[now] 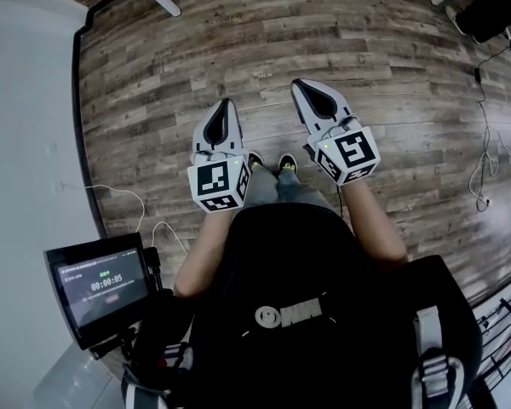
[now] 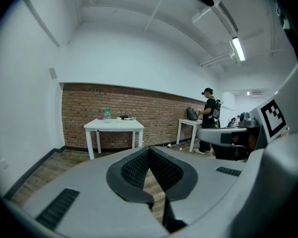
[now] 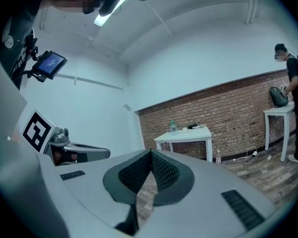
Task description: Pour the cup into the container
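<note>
A person stands on a wood floor (image 1: 153,75) and holds a gripper in each hand. The left gripper (image 1: 231,102) and the right gripper (image 1: 296,83) sit side by side, near each other, out in front of the person's body. Both point ahead over the floor. The person's shoes (image 1: 268,162) show just below them.

The left gripper's own view shows its two jaws pressed together at the tips, with nothing between them. The right gripper's jaws are pressed together too, and they hold nothing.

Far off across the room, a white table (image 2: 114,124) stands by a brick wall (image 2: 79,113). A bottle (image 2: 107,112) stands on it, and some small things (image 2: 124,117) sit beside the bottle. They are too small to tell which one is a cup. Both grippers are well apart from that table.

Another person (image 2: 209,117) stands at a second white table (image 2: 189,123) further along the wall.

A small screen (image 1: 98,286) sits low at the person's left side. Thin cables (image 1: 485,143) lie on the floor to the right
</note>
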`<move>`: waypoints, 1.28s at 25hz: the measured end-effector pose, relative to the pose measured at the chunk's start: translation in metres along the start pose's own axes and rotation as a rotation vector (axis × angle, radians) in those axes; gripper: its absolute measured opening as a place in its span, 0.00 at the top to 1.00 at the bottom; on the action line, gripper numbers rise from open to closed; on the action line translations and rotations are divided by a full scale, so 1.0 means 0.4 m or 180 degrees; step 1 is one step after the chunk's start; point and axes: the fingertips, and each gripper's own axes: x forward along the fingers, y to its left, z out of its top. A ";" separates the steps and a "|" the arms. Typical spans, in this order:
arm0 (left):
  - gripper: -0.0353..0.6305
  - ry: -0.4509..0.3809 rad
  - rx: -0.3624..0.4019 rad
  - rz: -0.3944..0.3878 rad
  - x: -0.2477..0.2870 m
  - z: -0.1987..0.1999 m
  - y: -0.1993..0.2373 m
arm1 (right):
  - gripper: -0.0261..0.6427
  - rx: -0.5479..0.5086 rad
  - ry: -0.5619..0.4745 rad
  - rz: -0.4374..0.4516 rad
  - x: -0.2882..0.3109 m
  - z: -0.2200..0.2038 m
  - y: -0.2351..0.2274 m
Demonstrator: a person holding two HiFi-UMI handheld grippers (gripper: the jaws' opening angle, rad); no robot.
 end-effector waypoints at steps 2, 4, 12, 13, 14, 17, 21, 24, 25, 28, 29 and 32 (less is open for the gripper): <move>0.95 -0.0008 0.0002 0.0006 0.004 0.003 0.001 | 0.95 -0.0017 -0.0006 0.0012 0.002 0.002 0.000; 0.95 -0.0025 0.0016 0.0004 0.009 0.008 0.001 | 0.95 -0.0021 -0.0018 0.0011 0.002 0.004 -0.001; 0.95 -0.0132 0.0046 -0.0026 0.015 0.029 0.000 | 0.95 -0.0092 -0.0081 -0.0027 -0.006 0.022 0.000; 0.95 -0.0136 0.0048 -0.0032 0.023 0.032 0.005 | 0.95 -0.0095 -0.0082 -0.0035 0.002 0.024 -0.002; 0.95 -0.0133 0.0046 -0.0042 0.042 0.038 0.022 | 0.95 -0.0093 -0.0076 -0.0047 0.027 0.026 -0.007; 0.95 -0.0078 0.0021 -0.0088 0.157 0.065 0.130 | 0.95 -0.0063 -0.0018 -0.0090 0.181 0.041 -0.037; 0.95 -0.0065 -0.0010 -0.0117 0.250 0.096 0.225 | 0.95 -0.0057 0.0015 -0.0125 0.312 0.063 -0.060; 0.95 -0.0087 -0.0036 -0.0123 0.283 0.117 0.264 | 0.95 -0.0077 0.0028 -0.0142 0.367 0.078 -0.068; 0.95 -0.0090 -0.0049 -0.0124 0.293 0.123 0.279 | 0.95 -0.0089 0.0037 -0.0145 0.389 0.082 -0.070; 0.95 -0.0097 -0.0074 -0.0150 0.320 0.137 0.320 | 0.95 -0.0173 0.0081 -0.0133 0.453 0.090 -0.062; 0.95 -0.0098 -0.0073 -0.0167 0.327 0.139 0.330 | 0.95 -0.0210 0.0093 -0.0126 0.471 0.090 -0.057; 0.95 -0.0096 -0.0066 -0.0209 0.350 0.139 0.358 | 0.95 -0.0271 0.0100 -0.0139 0.511 0.093 -0.049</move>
